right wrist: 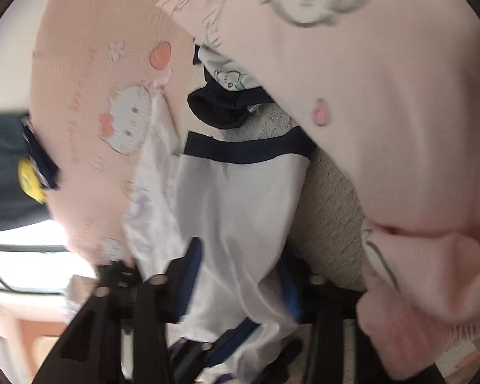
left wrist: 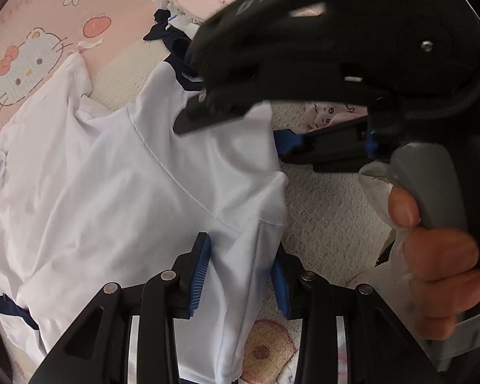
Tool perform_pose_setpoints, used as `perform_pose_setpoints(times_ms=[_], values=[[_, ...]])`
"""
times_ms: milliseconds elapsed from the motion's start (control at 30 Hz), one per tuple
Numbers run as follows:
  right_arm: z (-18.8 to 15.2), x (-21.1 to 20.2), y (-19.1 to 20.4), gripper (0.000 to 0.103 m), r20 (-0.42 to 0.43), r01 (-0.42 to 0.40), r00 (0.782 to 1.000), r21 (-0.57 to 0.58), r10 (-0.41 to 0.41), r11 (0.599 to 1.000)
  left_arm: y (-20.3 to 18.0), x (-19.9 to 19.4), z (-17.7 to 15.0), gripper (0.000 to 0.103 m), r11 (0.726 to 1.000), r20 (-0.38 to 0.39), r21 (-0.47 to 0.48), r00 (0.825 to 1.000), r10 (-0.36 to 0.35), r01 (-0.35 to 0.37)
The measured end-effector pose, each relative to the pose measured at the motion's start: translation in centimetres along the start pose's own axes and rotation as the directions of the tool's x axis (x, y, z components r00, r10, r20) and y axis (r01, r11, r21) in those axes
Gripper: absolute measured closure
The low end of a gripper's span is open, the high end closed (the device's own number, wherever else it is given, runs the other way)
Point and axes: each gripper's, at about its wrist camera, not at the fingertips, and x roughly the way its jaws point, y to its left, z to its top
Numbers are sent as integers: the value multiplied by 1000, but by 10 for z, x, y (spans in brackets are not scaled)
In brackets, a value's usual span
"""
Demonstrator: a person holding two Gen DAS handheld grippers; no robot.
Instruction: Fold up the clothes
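A white garment with navy trim (left wrist: 118, 185) lies crumpled on a pink Hello Kitty blanket (left wrist: 41, 32). My left gripper (left wrist: 240, 275) has its blue pads on either side of a fold of the white cloth near its front edge. My right gripper (left wrist: 230, 124), seen from the side in the left wrist view, meets the garment's upper edge. In the blurred right wrist view, the right gripper (right wrist: 243, 278) straddles the white garment (right wrist: 233, 204), whose navy band (right wrist: 246, 150) lies ahead. Whether either gripper pinches the cloth is unclear.
A pile of pink printed and navy clothes (left wrist: 192, 3) lies beyond the garment. A large pink printed cloth (right wrist: 384, 112) fills the right of the right wrist view. A cream textured cover (left wrist: 323, 217) lies under the garment. A dark blue item (right wrist: 6, 166) sits at far left.
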Motion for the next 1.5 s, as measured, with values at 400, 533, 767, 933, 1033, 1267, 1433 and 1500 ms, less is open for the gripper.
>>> perform_pose_setpoints(times_ms=[400, 533, 767, 933, 1033, 1267, 1433, 1500], values=[[6, -4, -7, 96, 72, -19, 997, 4, 19, 1000, -9, 3, 3, 68, 1000, -27, 12, 1000, 11, -11], [2, -21, -4, 96, 92, -84, 992, -63, 90, 994, -20, 3, 6, 59, 995, -67, 50, 994, 88, -85], [-2, -38, -4, 96, 99, -166, 979, -111, 177, 980, -33, -29, 7, 58, 995, -45, 90, 998, 45, -41], [-9, -41, 13, 96, 83, -173, 978, -197, 193, 965, -15, -42, 6, 58, 995, -40, 38, 995, 91, -90], [-14, -43, 22, 96, 70, -172, 978, -254, 195, 952, 0, -45, 7, 58, 996, -43, -19, 995, 85, -86], [-20, -42, 30, 96, 71, -180, 976, -276, 206, 944, 27, -47, 10, 58, 985, -52, -162, 997, 51, -59], [-25, -44, 36, 93, 88, -181, 972, -305, 217, 935, 34, -57, 18, 58, 976, -22, -212, 999, 34, -38], [-28, -49, 42, 92, 115, -175, 968, -338, 225, 925, 105, -94, 12, 58, 973, -28, -227, 998, 49, -54]])
